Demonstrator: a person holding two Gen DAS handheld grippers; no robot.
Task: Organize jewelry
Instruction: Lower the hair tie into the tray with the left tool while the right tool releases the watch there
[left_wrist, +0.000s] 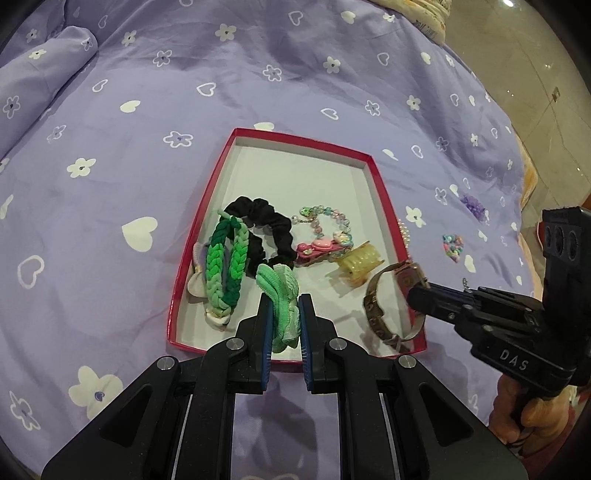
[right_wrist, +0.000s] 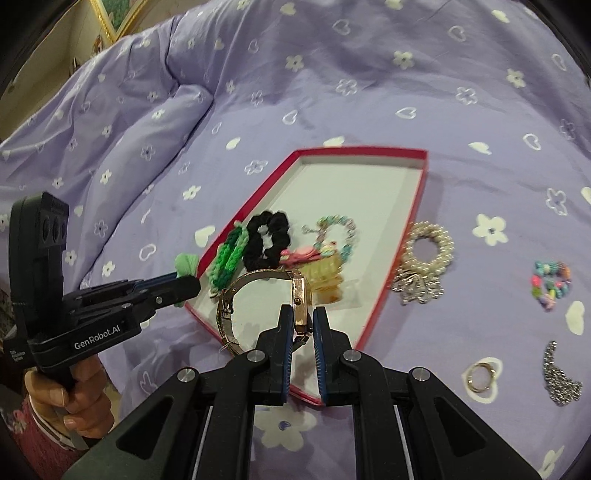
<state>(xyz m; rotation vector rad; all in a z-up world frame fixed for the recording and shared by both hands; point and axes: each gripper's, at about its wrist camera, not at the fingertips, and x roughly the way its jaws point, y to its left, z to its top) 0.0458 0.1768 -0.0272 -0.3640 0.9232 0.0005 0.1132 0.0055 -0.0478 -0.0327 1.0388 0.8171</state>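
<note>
bedspread (left_wrist: 184, 92), lilac with white hearts and flowers, lies under everything, and on it sits a shallow red-rimmed tray (left_wrist: 207, 206) with a white floor. the tray's near half is crowded: a braided green band (left_wrist: 221, 266) by the left wall, a black scrunchie (left_wrist: 266, 225) beside it, a pastel bead bracelet (left_wrist: 328, 218), a pink clip (left_wrist: 321, 249) and a yellow claw clip (left_wrist: 360, 262) touching it. the far half of the tray floor is bare up to the far rim.

the left gripper (left_wrist: 284, 317) is nearly closed, its pads pressing a mint-green hair tie (left_wrist: 280, 295), held over the tray's near edge. in the right wrist view that hair tie (right_wrist: 186, 264) hangs just outside the left rim.

the right gripper (right_wrist: 301, 317) is likewise pinched narrow on the case of a gold-toned watch (right_wrist: 299, 295), whose band loops to the left above the tray's near corner. from the left wrist view the watch (left_wrist: 384, 302) hangs over the tray's near right corner, close to the right wall, with the right gripper (left_wrist: 417, 295) coming in from outside that wall.

outside the right rim on the cloth lie a pearl scrunchie (right_wrist: 428, 247) just beside the wall, a coloured bead bracelet (right_wrist: 550, 284), a gold ring (right_wrist: 480, 374) and a silver rhinestone piece (right_wrist: 559, 376), each apart from the others. a bunched fold of the cover (right_wrist: 110, 140) rises well to the left of the tray.
</note>
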